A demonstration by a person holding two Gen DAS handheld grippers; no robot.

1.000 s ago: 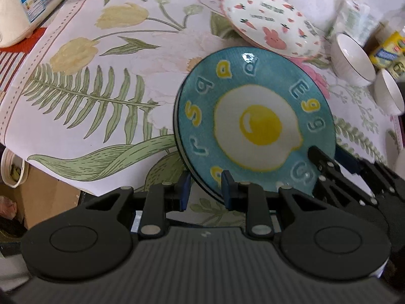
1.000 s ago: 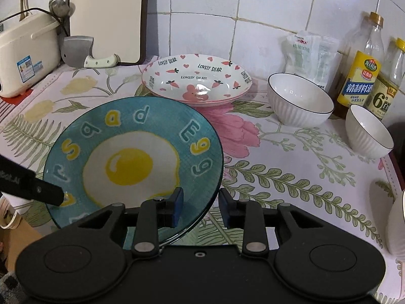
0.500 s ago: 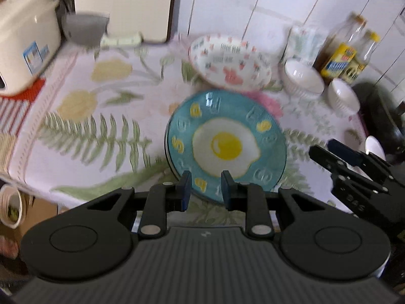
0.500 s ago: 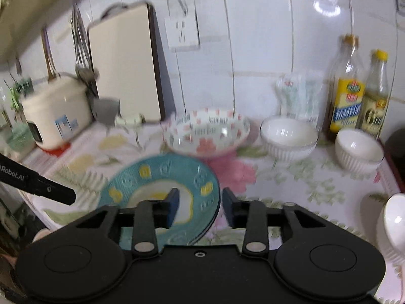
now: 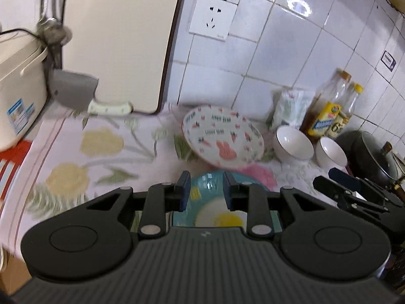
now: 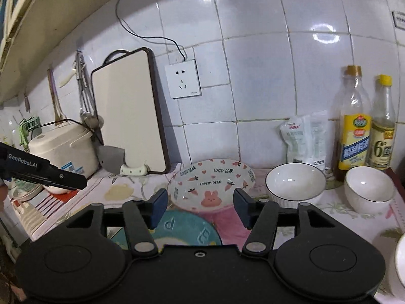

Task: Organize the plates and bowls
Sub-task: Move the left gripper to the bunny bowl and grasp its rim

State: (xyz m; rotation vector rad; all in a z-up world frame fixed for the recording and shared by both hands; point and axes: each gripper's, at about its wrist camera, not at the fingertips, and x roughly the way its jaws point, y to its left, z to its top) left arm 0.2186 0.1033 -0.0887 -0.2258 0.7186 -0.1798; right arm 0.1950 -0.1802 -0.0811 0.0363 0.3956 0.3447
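Note:
The blue fried-egg plate [image 5: 210, 200] [image 6: 182, 228] lies flat on the flowered cloth, just below both grippers. My left gripper [image 5: 206, 191] hovers above its far rim, open by a narrow gap that is widening slightly, with nothing between the pads. My right gripper [image 6: 201, 207] is opening wide and is also empty. Behind the blue plate sits a pink rabbit plate [image 5: 222, 136] [image 6: 212, 185]. To its right stand two white bowls [image 6: 295, 182] [image 6: 368, 187]. The right gripper [image 5: 326, 178] shows at the left view's right edge, and the left gripper [image 6: 81, 181] at the right view's left edge.
A rice cooker [image 5: 17, 101], a cleaver [image 5: 76, 91] and a cutting board [image 5: 119, 38] stand at the back left by the tiled wall. A bag [image 6: 306, 139] and two bottles [image 6: 354, 126] stand at the back right, with a dark pan [image 5: 372, 152] beyond them.
Both grippers have risen and tipped upward, away from the blue plate, which stays on the cloth. The right jaws have spread much wider and the left ones slightly.

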